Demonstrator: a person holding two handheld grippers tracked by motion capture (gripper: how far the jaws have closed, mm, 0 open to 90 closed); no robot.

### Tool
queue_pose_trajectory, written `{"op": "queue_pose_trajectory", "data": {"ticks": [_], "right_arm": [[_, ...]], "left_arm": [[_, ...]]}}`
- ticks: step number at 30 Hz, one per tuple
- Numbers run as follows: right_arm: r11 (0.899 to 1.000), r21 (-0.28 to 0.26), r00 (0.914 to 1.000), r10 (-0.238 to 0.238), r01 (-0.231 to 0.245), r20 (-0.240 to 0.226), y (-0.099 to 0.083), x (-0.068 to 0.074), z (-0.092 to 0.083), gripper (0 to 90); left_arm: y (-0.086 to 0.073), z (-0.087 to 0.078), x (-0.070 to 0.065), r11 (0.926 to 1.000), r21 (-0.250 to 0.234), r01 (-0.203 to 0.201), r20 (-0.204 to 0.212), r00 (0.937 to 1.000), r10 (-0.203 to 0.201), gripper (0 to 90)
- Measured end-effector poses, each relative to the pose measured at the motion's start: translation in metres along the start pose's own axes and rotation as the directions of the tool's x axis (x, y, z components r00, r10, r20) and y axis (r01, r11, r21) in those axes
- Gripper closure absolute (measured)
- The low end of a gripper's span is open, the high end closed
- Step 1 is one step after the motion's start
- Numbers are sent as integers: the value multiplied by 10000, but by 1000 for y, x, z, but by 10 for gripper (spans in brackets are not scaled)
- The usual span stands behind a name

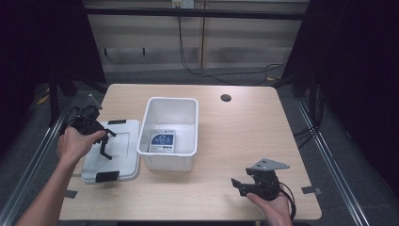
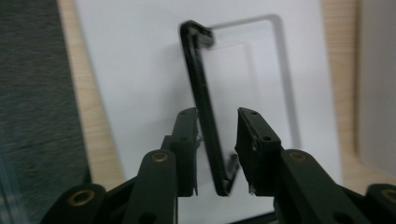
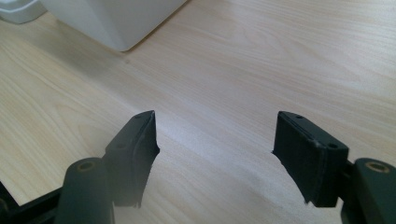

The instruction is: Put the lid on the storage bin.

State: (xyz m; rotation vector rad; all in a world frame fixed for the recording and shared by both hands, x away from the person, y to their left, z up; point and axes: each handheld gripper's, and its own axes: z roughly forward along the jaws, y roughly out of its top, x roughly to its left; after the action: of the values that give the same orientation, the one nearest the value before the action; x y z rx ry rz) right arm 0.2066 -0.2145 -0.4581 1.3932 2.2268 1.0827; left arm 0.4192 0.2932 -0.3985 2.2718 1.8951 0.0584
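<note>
A white storage bin (image 1: 188, 109) stands in the middle of the table with a blue and white box (image 1: 162, 141) lying flat inside. To its left lies the white lid (image 1: 120, 165), black latches at both ends. My left gripper (image 1: 104, 143) hovers over the lid. In the left gripper view the lid's thin black handle (image 2: 201, 93) stands up between the jaws of that gripper (image 2: 218, 113). It touches the left jaw, with a gap to the right jaw. My right gripper (image 1: 236, 185) rests low near the front right, and it (image 3: 217, 119) is open over bare wood.
A round cable hole (image 1: 226, 98) sits at the table's far edge. Tape marks (image 1: 310, 190) lie near the front corners. The bin's corner (image 3: 116, 18) shows ahead of the right gripper. Bare wood stretches to the right of the bin.
</note>
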Motion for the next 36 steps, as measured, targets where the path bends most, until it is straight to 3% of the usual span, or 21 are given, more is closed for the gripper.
{"op": "queue_pose_trajectory", "data": {"ticks": [5, 11, 14, 18, 26, 36], "right_arm": [[10000, 37, 10000, -86, 86, -39, 0, 0, 1, 294], [9999, 36, 9999, -120, 121, -105, 0, 0, 1, 292], [9999, 67, 9999, -107, 108, -97, 0, 0, 1, 291], [9999, 103, 9999, -76, 77, -107, 0, 1, 2, 290], [9998, 142, 9999, -116, 117, -104, 0, 1, 2, 290], [9999, 150, 9999, -77, 78, -77, 0, 0, 2, 290]], "left_arm": [[3, 6, 0, 9990, 196, 396, 90, 9992, -398, 693], [4, 15, 0, 9974, 464, 549, 95, 9984, -554, 741], [5, 16, 0, 9971, 500, 576, -6, 9983, -576, 770], [7, 15, 0, 9964, 592, 612, 288, 9976, -630, 798], [11, 16, -7, 9936, 791, 802, 198, 9964, -820, 817], [12, 14, -2, 9912, 1030, 832, 359, 9955, -873, 845]]}}
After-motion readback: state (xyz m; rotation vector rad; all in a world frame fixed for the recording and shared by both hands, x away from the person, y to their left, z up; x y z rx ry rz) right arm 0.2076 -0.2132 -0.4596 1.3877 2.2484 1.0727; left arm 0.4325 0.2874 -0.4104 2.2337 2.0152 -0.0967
